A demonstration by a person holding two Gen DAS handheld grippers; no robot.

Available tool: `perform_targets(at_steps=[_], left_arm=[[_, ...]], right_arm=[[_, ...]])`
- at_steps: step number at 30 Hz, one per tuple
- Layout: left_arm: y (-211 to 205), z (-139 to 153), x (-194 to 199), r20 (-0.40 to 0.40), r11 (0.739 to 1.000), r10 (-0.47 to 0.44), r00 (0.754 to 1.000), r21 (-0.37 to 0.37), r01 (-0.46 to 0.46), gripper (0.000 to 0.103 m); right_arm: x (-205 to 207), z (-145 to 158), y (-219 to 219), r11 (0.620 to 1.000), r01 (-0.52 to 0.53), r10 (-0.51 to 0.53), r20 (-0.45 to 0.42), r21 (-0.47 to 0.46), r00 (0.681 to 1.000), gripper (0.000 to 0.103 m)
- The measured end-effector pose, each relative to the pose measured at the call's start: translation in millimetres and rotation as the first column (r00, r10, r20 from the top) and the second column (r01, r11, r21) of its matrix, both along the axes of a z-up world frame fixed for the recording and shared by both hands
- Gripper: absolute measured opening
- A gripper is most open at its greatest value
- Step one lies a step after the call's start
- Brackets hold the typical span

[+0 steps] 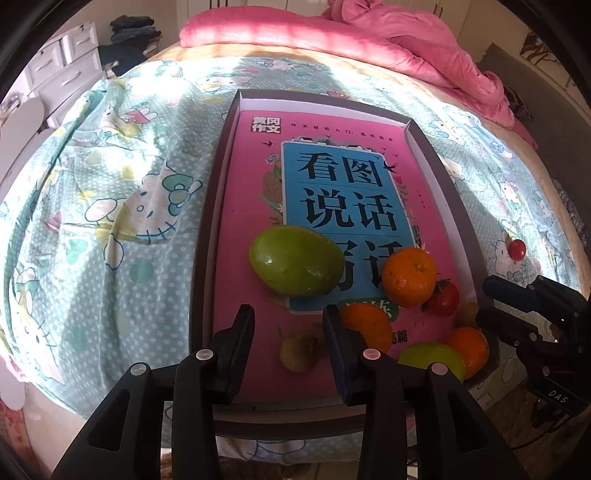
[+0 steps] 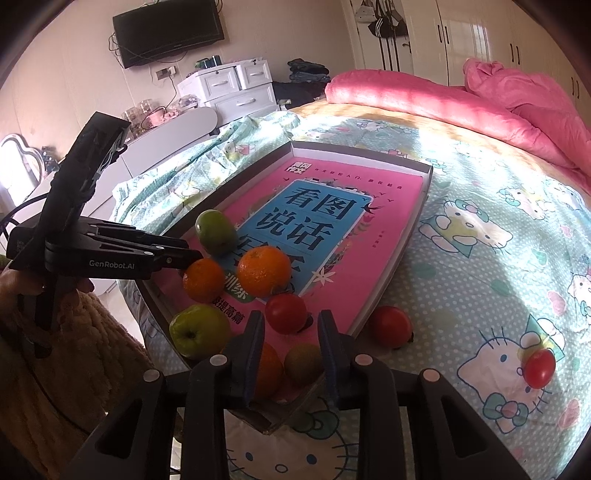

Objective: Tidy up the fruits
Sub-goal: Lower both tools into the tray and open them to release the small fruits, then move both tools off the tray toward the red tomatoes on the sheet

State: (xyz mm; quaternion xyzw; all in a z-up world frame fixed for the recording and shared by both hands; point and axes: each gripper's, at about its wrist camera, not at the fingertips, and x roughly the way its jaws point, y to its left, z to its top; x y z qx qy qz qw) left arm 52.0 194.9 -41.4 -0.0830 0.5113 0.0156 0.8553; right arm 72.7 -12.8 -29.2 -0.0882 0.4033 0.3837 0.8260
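Observation:
A shallow grey box tray [image 1: 207, 229] [image 2: 397, 262] lies on the bed with a pink book inside. On the book sit a green mango [image 1: 295, 260] [image 2: 216, 232], oranges [image 1: 408, 277] [image 2: 264, 271], a red tomato [image 1: 443, 299] [image 2: 286, 314], a kiwi [image 1: 299, 350] [image 2: 303, 363] and a green apple [image 1: 432, 360] [image 2: 199, 330]. Two tomatoes lie on the sheet: one beside the tray [image 2: 389, 326], one further right [image 1: 517, 249] [image 2: 539, 367]. My left gripper [image 1: 288, 321] [image 2: 195, 254] is open and empty above the kiwi. My right gripper [image 2: 291, 325] [image 1: 484, 299] is open and empty at the tray's near corner.
The bed has a Hello Kitty sheet [image 1: 122, 206] and a pink quilt [image 2: 461, 107] at the far side. White drawers [image 2: 236, 88] and a wall television [image 2: 168, 33] stand beyond the bed. A wardrobe [image 2: 480, 37] is at the back right.

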Motion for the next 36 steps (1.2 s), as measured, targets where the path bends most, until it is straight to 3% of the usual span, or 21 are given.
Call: perform_targets(at_steps=[13, 19, 24, 36], left_arm=[[-3.2, 5.4, -1.7, 0.022, 1.0, -0.008, 1.0, -0.001, 0.008, 0.054], [-7.1, 10.0, -2.3, 0.04, 0.999, -0.025, 0.999, -0.027, 0.026, 0.062], [-17.2, 14.4, -0.7, 0.054, 0.999, -0.051, 0.997, -0.007, 0.052, 0.073], [-30.5, 24.5, 0.6, 0.099, 0.996, -0.088, 0.991, 0.011, 0.087, 0.075]], right_arm=[[-0.8, 0.6, -0.9, 1.0, 0.007, -0.007, -0.002, 0.002, 1.0, 0.037], [-0.5, 1.2, -1.9, 1.0, 0.01, -0.01, 0.0, 0.004, 1.0, 0.038], [-0.2, 3.5, -3.2, 1.0, 0.013, -0.013, 0.003, 0.01, 1.0, 0.041], [-0.4, 8.3, -6.9, 1.0, 0.02, -0.02, 0.018, 0.017, 1.0, 0.042]])
